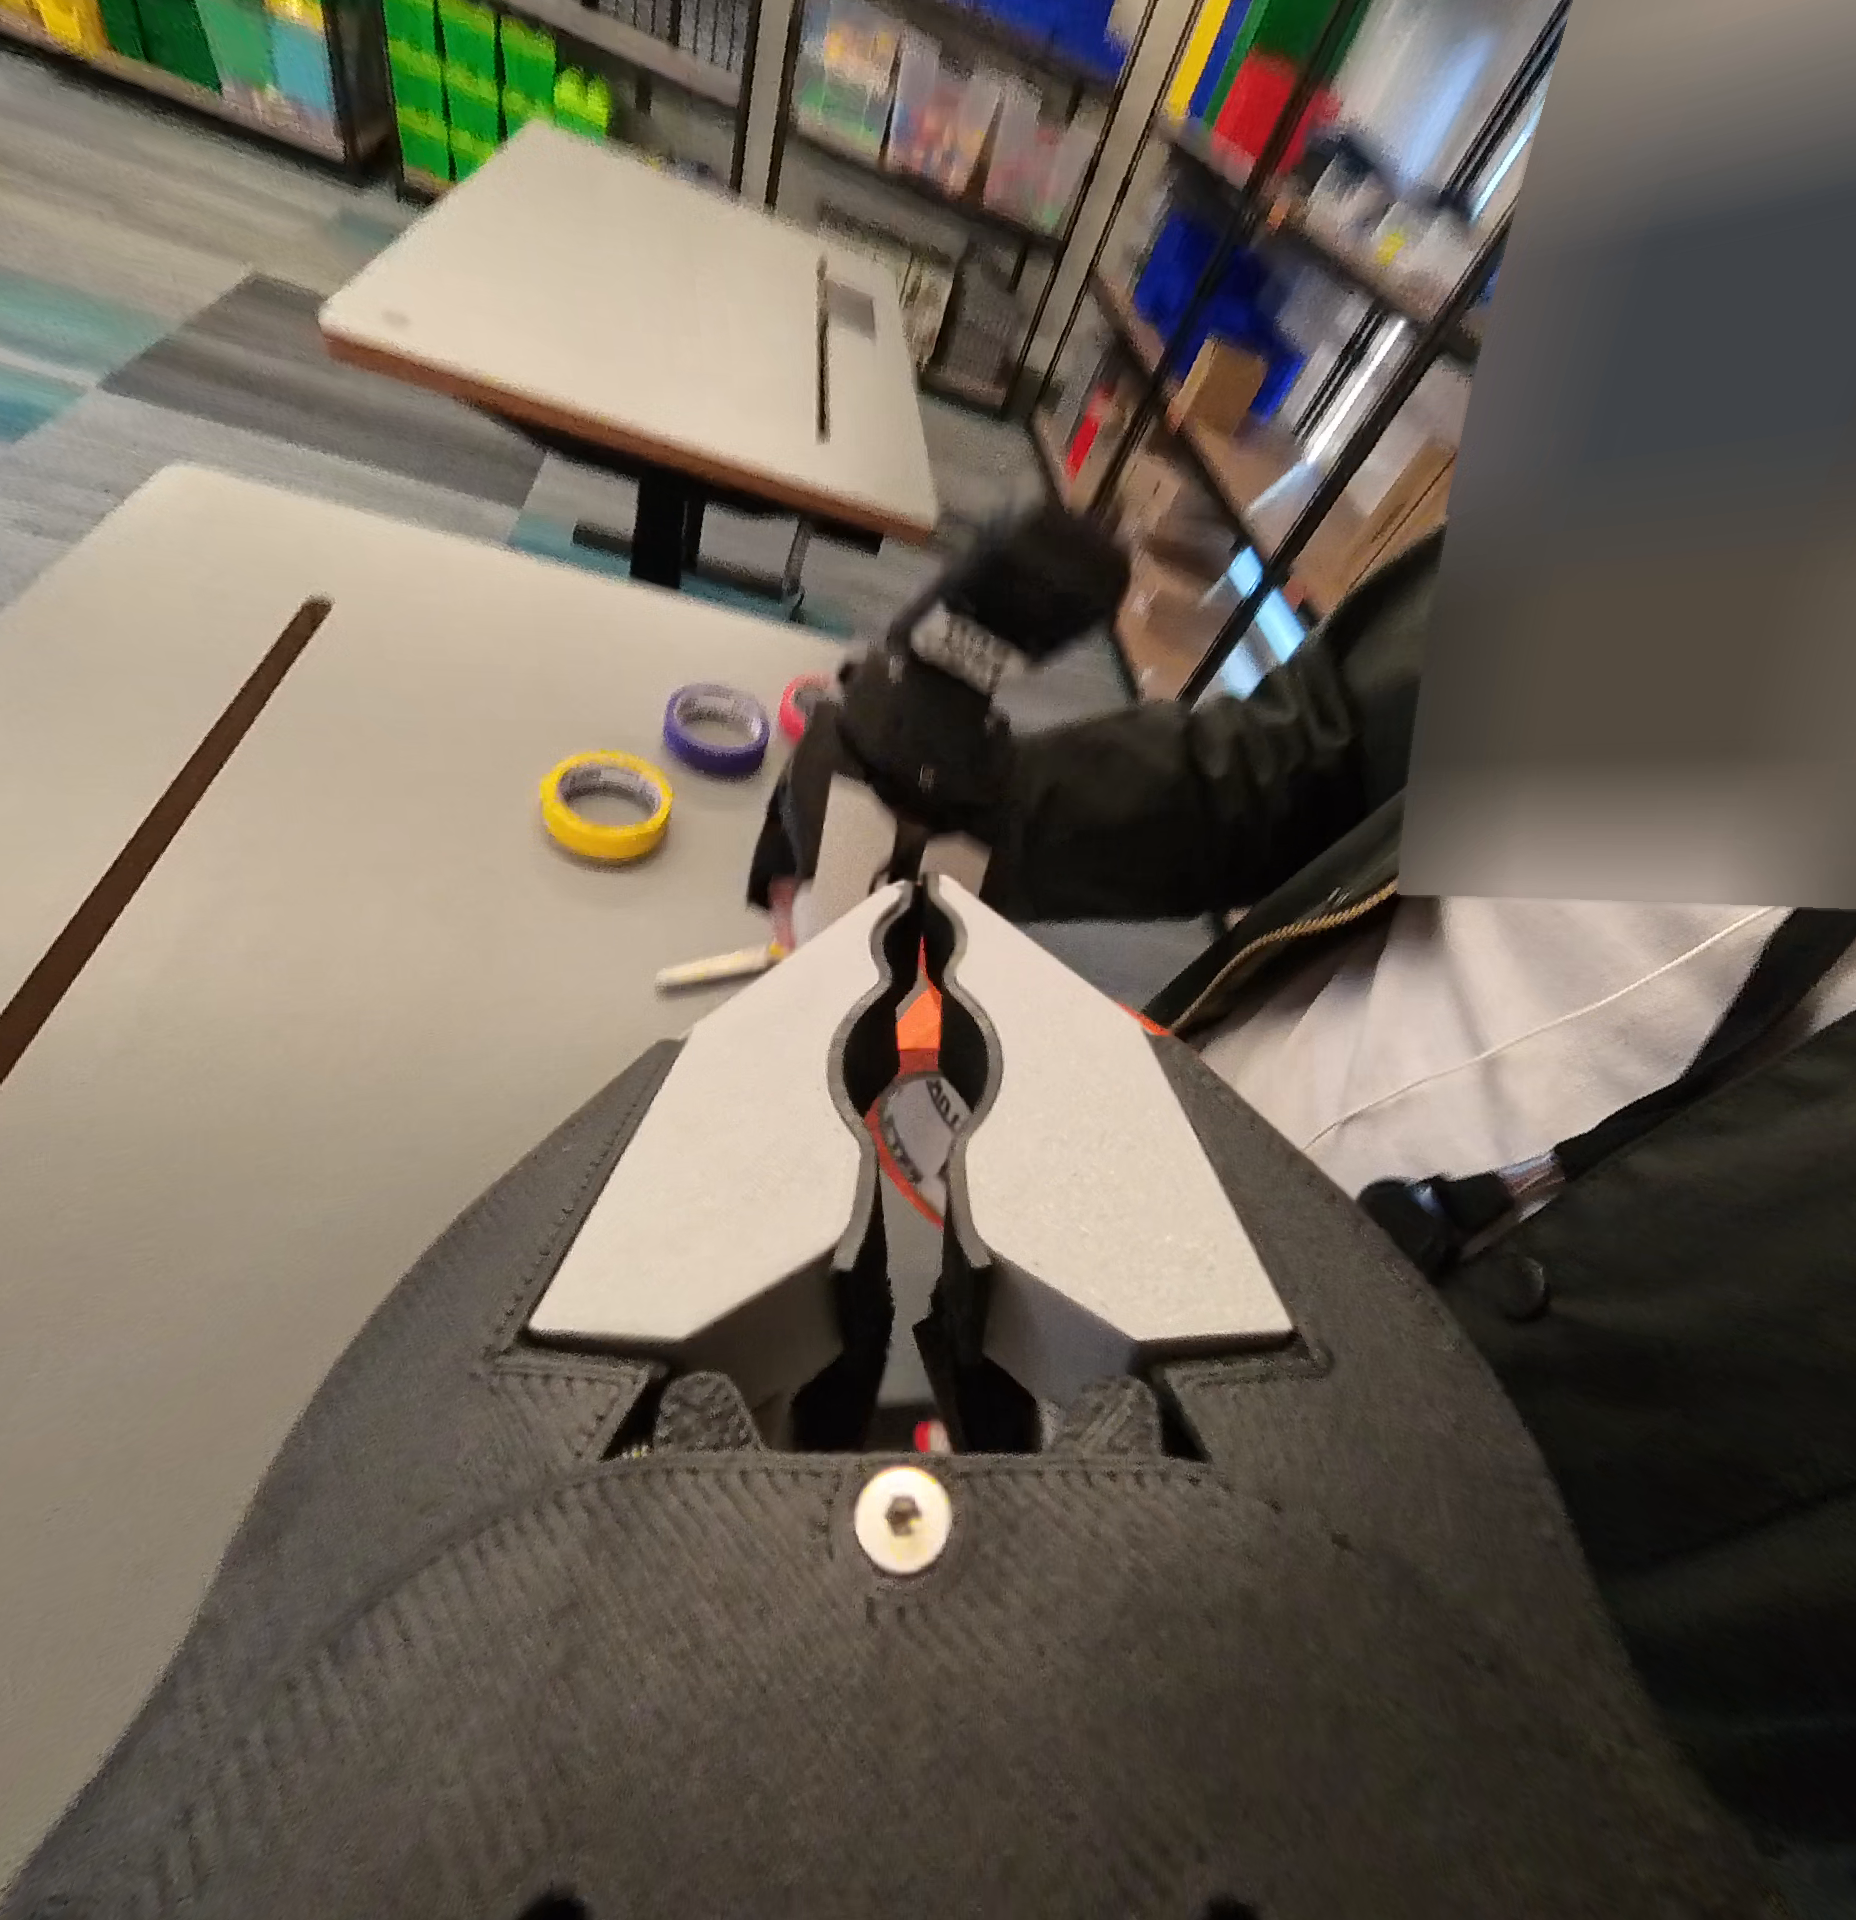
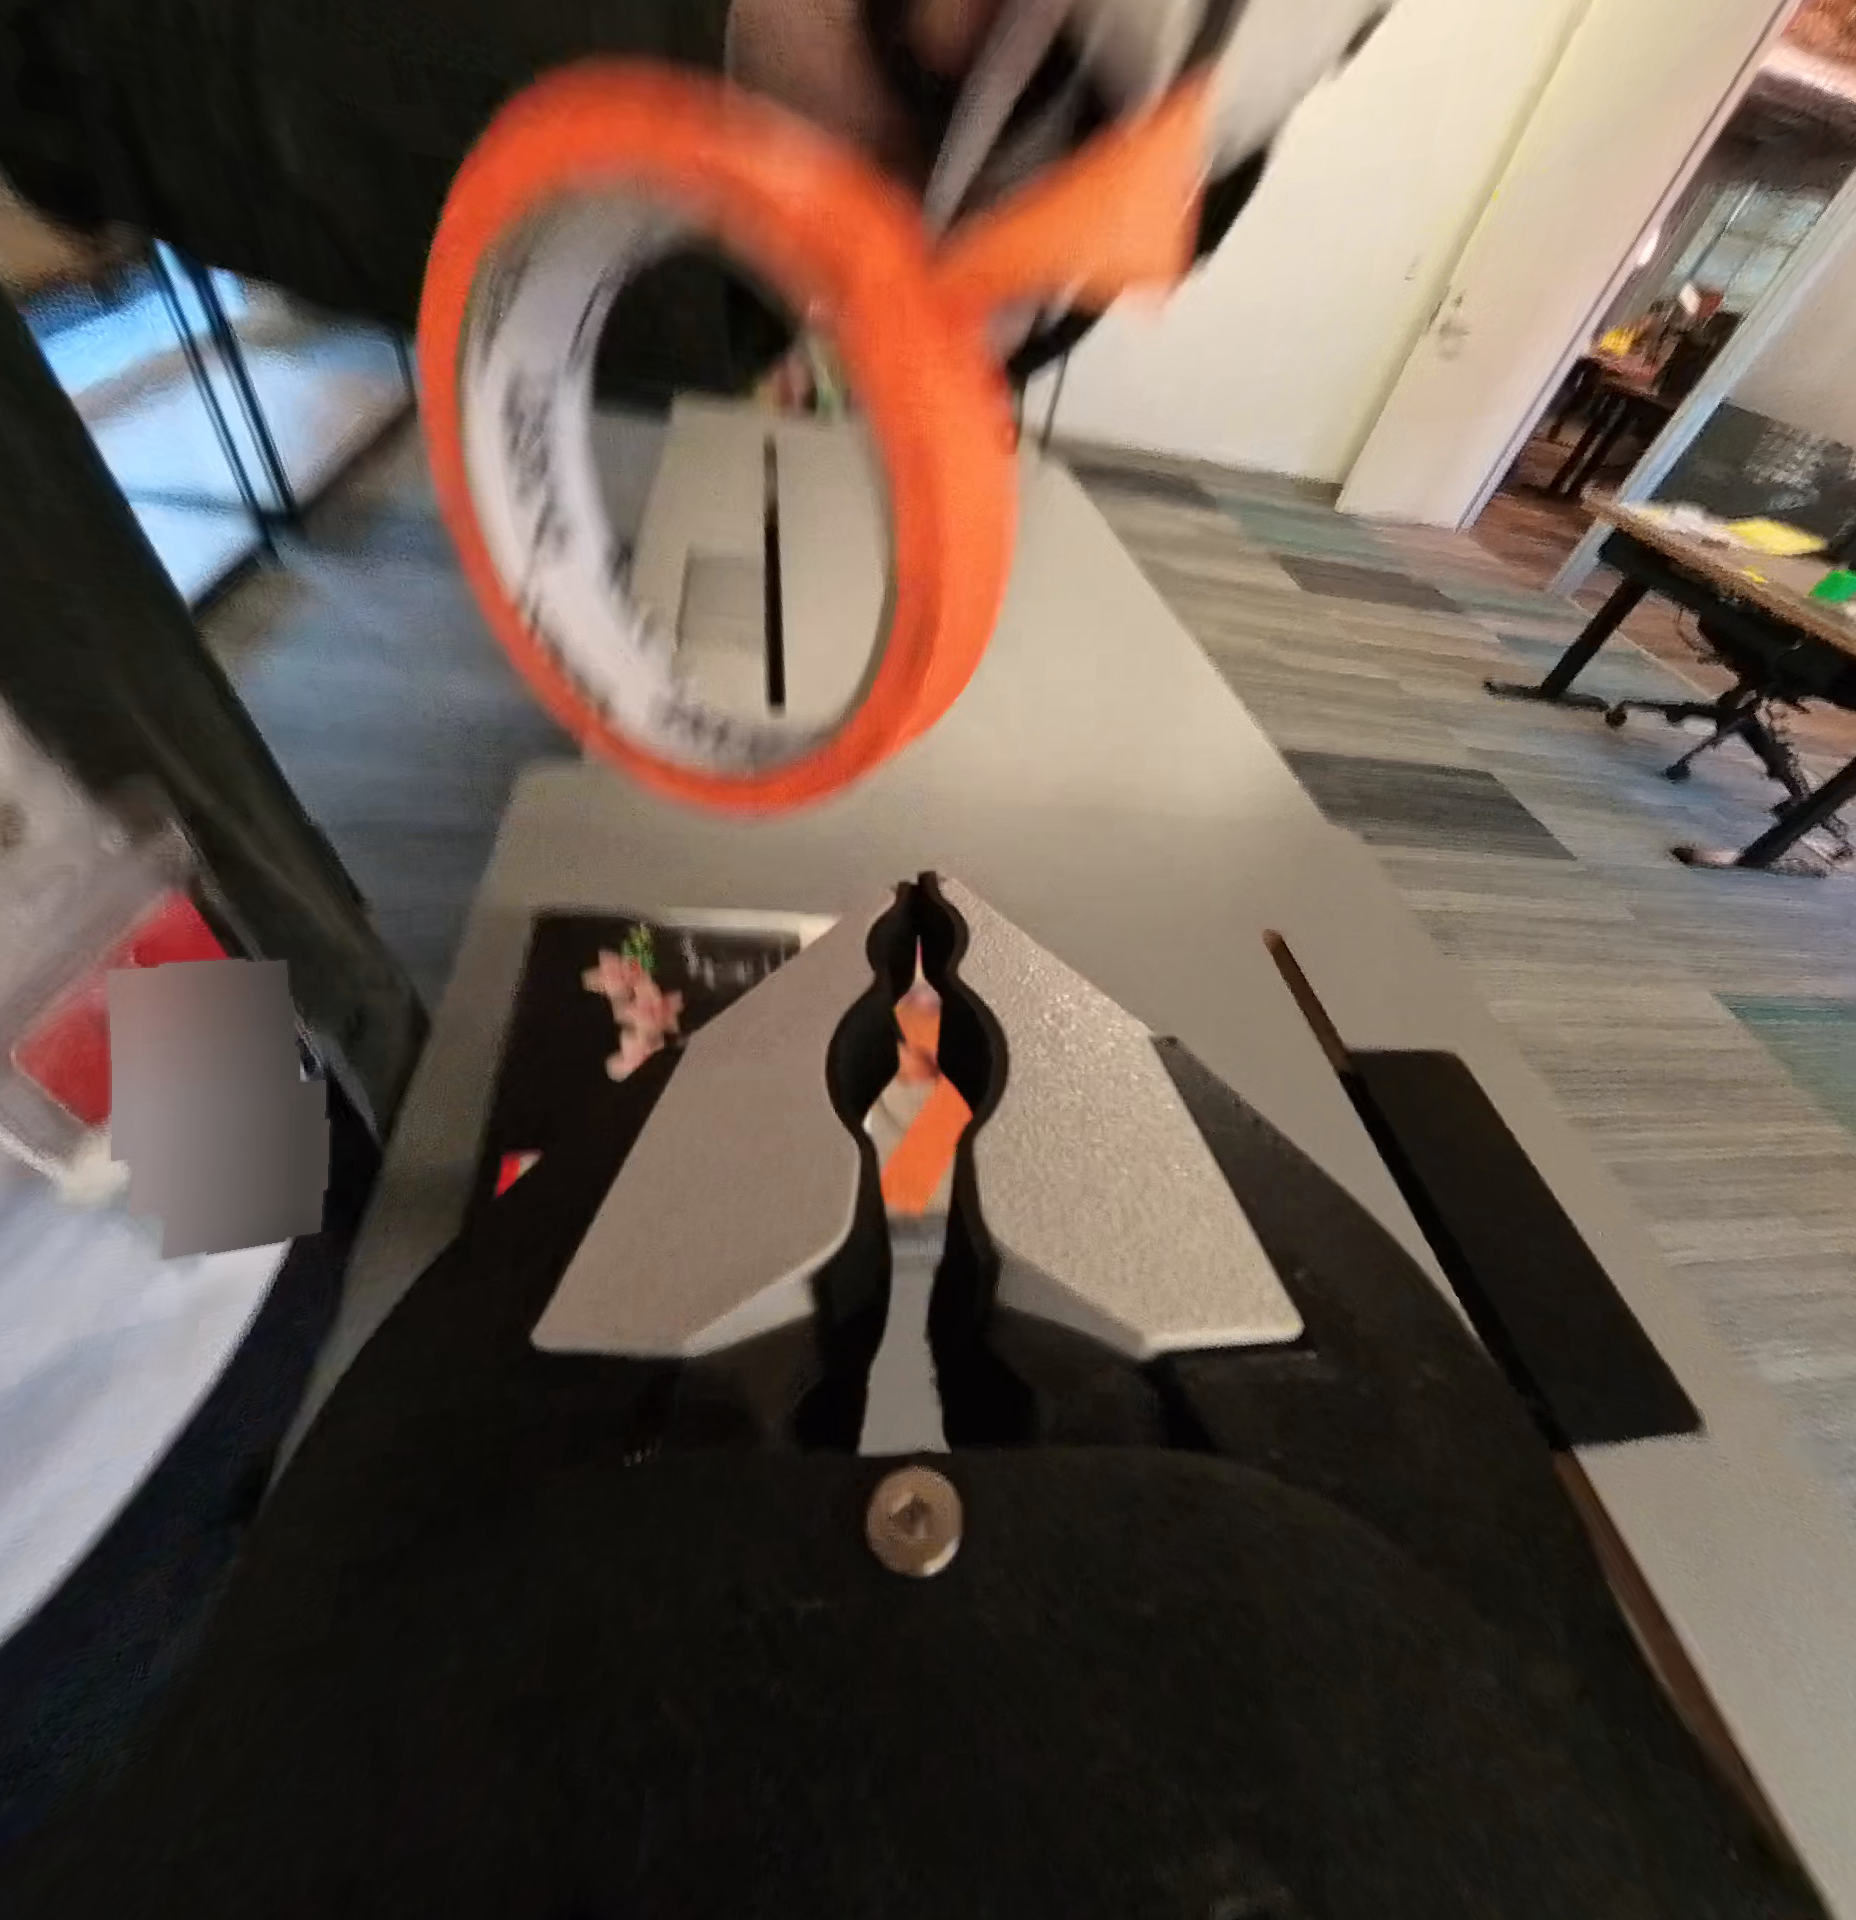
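My left gripper (image 1: pixel 922 891) is shut on an orange tape roll (image 1: pixel 911 1127), which shows through the gap between its grey fingers. In the right wrist view the roll (image 2: pixel 934 436) hangs blurred above the grey table (image 2: pixel 1163 831), with a loose flap at its upper right, held from above by the left gripper (image 2: pixel 991 135). My right gripper (image 2: pixel 922 891) has its tips together on a strip of orange tape (image 2: pixel 929 1127) that shows under the fingers. In the left wrist view the right gripper (image 1: pixel 789 883) points down at the table beside a white marker (image 1: pixel 716 966).
Yellow (image 1: pixel 605 805), purple (image 1: pixel 716 727) and red (image 1: pixel 799 701) tape rolls lie on the table (image 1: pixel 280 1039). A black item with pink flowers (image 2: pixel 612 997) and a black flat piece (image 2: pixel 1506 1247) lie under the right gripper. A person in dark sleeves stands close. Another table and shelves are behind. Left tips to right tips: about 11 cm.
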